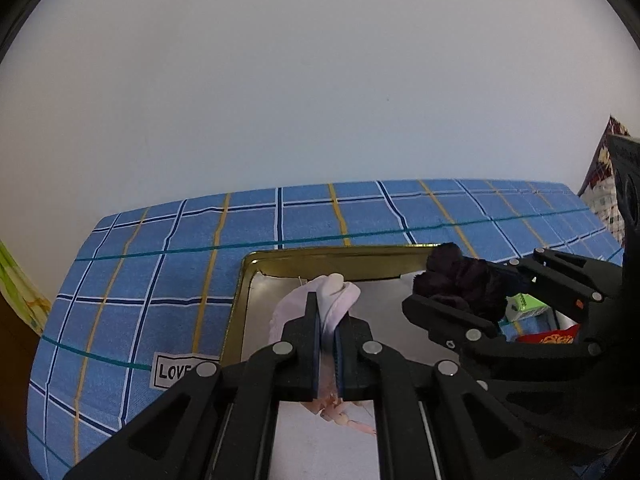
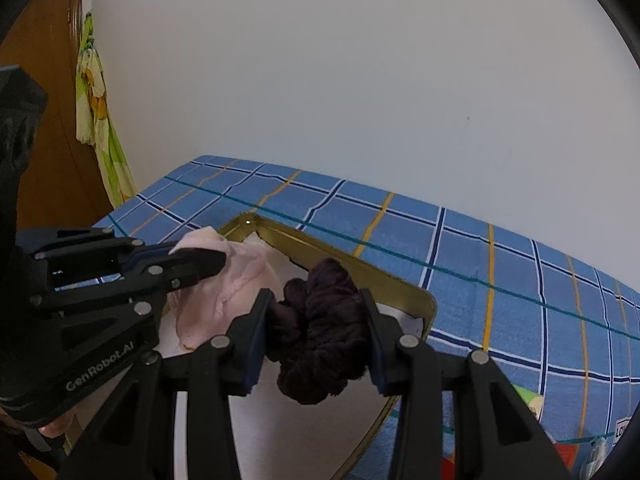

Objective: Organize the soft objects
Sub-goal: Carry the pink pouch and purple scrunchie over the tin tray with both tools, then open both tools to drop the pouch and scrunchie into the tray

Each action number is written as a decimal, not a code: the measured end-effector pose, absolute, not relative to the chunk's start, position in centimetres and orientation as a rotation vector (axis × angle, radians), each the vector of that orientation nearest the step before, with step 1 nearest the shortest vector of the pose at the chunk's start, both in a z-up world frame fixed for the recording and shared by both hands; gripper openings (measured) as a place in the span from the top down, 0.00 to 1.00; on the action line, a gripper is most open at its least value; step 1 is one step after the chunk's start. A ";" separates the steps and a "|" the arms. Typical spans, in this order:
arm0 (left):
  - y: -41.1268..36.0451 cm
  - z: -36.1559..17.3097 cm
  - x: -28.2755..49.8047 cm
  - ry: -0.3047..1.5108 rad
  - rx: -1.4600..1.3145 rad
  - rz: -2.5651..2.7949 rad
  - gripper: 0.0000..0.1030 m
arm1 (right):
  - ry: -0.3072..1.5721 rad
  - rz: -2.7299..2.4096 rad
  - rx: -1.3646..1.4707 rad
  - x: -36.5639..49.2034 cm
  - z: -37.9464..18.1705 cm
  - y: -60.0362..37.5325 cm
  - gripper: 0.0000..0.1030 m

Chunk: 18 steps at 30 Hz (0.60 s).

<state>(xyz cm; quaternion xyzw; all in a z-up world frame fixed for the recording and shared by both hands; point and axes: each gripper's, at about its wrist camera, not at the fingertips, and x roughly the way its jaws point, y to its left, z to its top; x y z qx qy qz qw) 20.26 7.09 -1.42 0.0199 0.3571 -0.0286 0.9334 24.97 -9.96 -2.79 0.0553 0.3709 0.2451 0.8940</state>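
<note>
Scrunchie, dark purple and fluffy, is sitting clamped between the two fingers of the right tongs, its bulk bulging out above and below the pads. It is hanging over the near part of a shallow gold-rimmed tray whose pale inside is showing underneath. From the left camera the same scrunchie is showing at the tip of the right tongs, over the tray's right side.

Beside it, the left tongs are pressing together on a pale pink cloth, with only a thin fold of fabric showing between the blue pads. The cloth is bunching up past the fingertips and trailing down toward the tray floor below. In the right camera the left tongs are reaching in from the left with the pink cloth draping off their tip, just beside the scrunchie but not touching it that I can tell.

The tray is lying on a blue checked tablecloth with yellow, white and navy lines, and a small label reading "LOVE" is sitting on the cloth just left of the tray. A green-and-yellow fabric is hanging at the far left by a wooden panel.
</note>
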 end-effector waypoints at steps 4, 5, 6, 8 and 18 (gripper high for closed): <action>6.9 -1.8 20.7 0.756 0.057 -0.055 0.94 | 0.793 0.509 0.109 25.4 -3.4 -9.7 0.59; 6.8 -1.8 20.8 0.761 0.060 -0.054 0.94 | 0.798 0.508 0.107 25.5 -3.5 -9.7 0.59; 6.9 -1.9 20.9 0.764 0.061 -0.054 0.94 | 0.806 0.510 0.107 25.6 -3.6 -9.5 0.59; 6.8 -2.1 21.0 0.773 0.067 -0.054 0.94 | 0.812 0.510 0.103 25.7 -3.8 -9.5 0.59; 7.7 -3.3 22.5 0.838 0.053 -0.008 0.93 | 0.806 0.501 0.132 25.8 -4.3 -10.1 0.31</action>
